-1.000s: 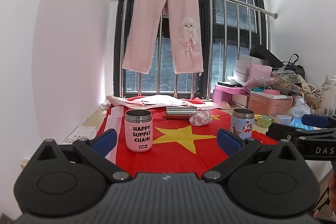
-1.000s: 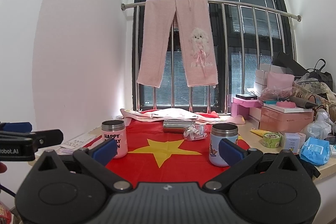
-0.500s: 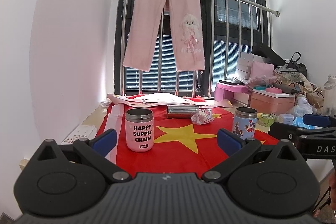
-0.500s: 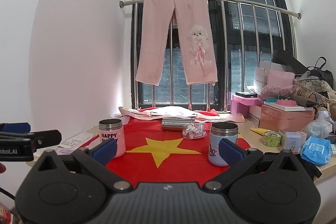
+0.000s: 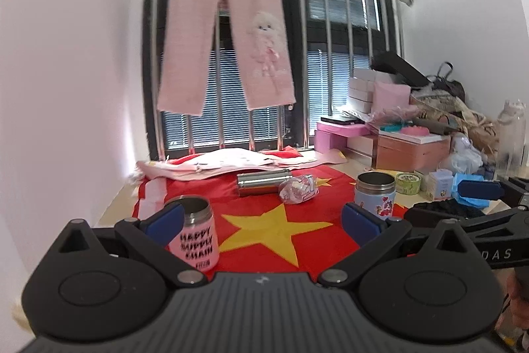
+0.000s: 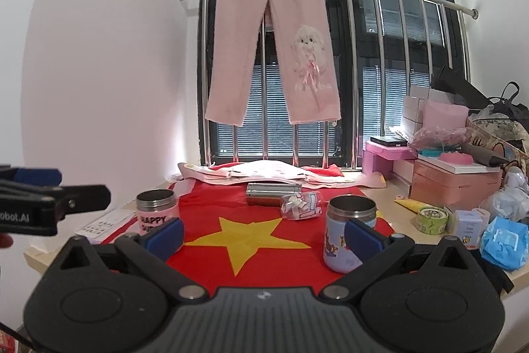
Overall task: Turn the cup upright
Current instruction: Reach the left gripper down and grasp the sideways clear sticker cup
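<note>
A pink cup point(image 5: 197, 235) marked HAPPY SUPPLY CHAIN stands upright, mouth up, on the red flag cloth point(image 5: 264, 230) at the left; it also shows in the right wrist view point(image 6: 158, 211). A blue cartoon cup point(image 5: 375, 195) stands upright at the right, also in the right wrist view point(image 6: 347, 235). A steel cup point(image 5: 263, 183) lies on its side at the back, also in the right wrist view point(image 6: 272, 193). My left gripper point(image 5: 263, 222) is open and empty, its left pad in front of the pink cup. My right gripper point(image 6: 264, 237) is open and empty, its right pad in front of the blue cup.
A clear plastic piece point(image 6: 301, 206) with paper lies by the steel cup. Pink trousers point(image 6: 274, 55) hang on the window rail. Boxes, tape roll point(image 6: 431, 219) and bags crowd the right side. A white wall is at the left. Folded cloth point(image 6: 264, 171) lies at the back.
Both grippers have moved forward and a little down toward the table, so the cups look larger. Each pad now overlaps a cup. Both stay open.
</note>
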Motion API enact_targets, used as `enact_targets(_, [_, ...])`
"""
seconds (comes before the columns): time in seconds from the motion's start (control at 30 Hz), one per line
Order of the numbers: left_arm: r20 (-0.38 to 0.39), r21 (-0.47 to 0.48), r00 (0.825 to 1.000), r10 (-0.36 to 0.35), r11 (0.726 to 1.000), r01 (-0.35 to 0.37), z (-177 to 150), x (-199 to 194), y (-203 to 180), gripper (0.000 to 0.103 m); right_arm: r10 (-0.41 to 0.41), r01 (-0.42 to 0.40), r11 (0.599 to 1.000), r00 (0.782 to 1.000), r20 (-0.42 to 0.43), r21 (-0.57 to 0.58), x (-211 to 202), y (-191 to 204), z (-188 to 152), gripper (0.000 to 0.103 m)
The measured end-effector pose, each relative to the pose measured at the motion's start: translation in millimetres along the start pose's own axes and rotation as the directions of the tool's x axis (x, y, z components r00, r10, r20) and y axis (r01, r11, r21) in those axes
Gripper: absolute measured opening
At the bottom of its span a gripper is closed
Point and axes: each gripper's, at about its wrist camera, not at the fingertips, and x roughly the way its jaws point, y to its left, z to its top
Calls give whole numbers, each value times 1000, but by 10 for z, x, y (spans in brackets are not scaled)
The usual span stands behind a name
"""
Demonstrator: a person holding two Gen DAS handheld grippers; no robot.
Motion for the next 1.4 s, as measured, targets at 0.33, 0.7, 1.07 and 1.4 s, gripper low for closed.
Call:
enact_targets(0.33, [-95,114,993,-68,990,79,492,927,5,103,3,-3,1000,998,-58,-6,748,-281,283,103])
enact_targets(0.7, [-290,218,939,-183,943,251,974,2174,5,103,6,-13,999,985,-175,-40,1714,-571,595,103])
enact_targets(1.07, [-498,322,842,-206,858,400,1233,3478,-244,103,15,-60,990,941,-338,-124,2535,-822,861,103])
enact_targets(1.4, [-644,343,739,-198,788,511,1066,4581,-477,103,18,-110,983,851,-524,-146,3237,-992,903,103])
